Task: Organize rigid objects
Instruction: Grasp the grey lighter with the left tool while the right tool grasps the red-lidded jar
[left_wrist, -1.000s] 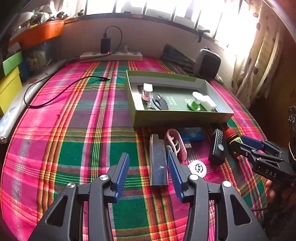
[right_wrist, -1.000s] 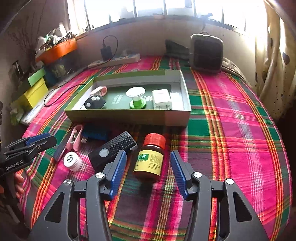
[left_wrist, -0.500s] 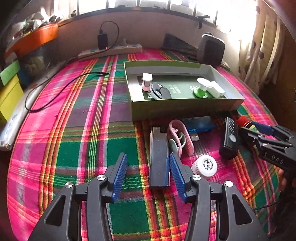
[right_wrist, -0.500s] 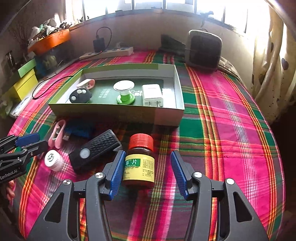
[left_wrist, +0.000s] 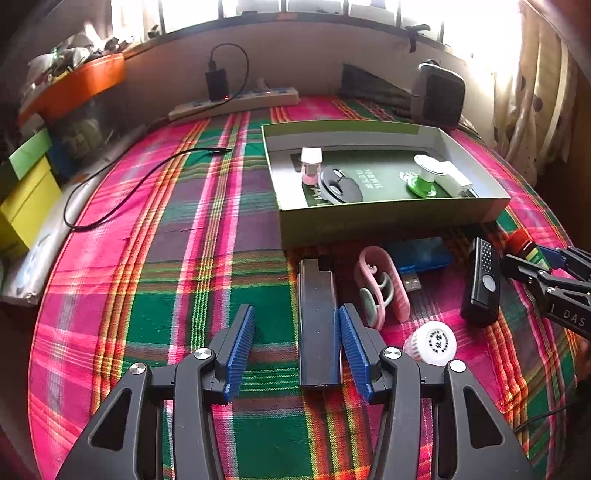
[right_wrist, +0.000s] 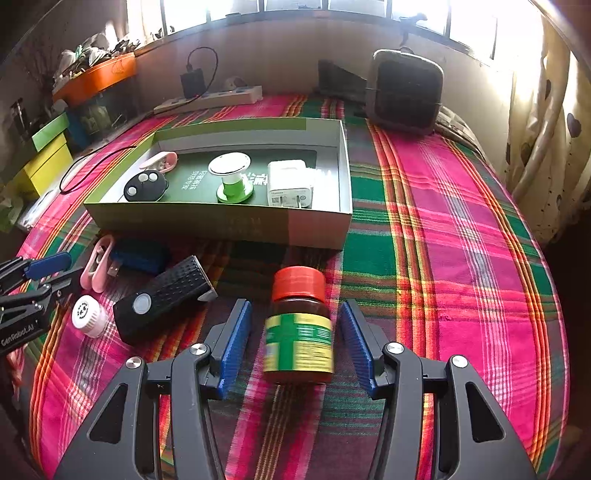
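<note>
Between the right gripper (right_wrist: 295, 343) pads, gaping wide, brown bottle (right_wrist: 298, 325) is sitting untouched; centring before squeezing seems wise.

- "GenRobot.AI" stood on the left tool (right_wrist: 22, 295) at the frame's left edge.
- "DAS" showed on the right tool (left_wrist: 554, 280) at the right edge.
- Labels on the bottle (right_wrist: 299, 332) and white cap (left_wrist: 430, 341) were unreadable.

plaid cloth (right_wrist: 461, 229) bears box (right_wrist: 221, 221), bottle (right_wrist: 299, 328).
</note>
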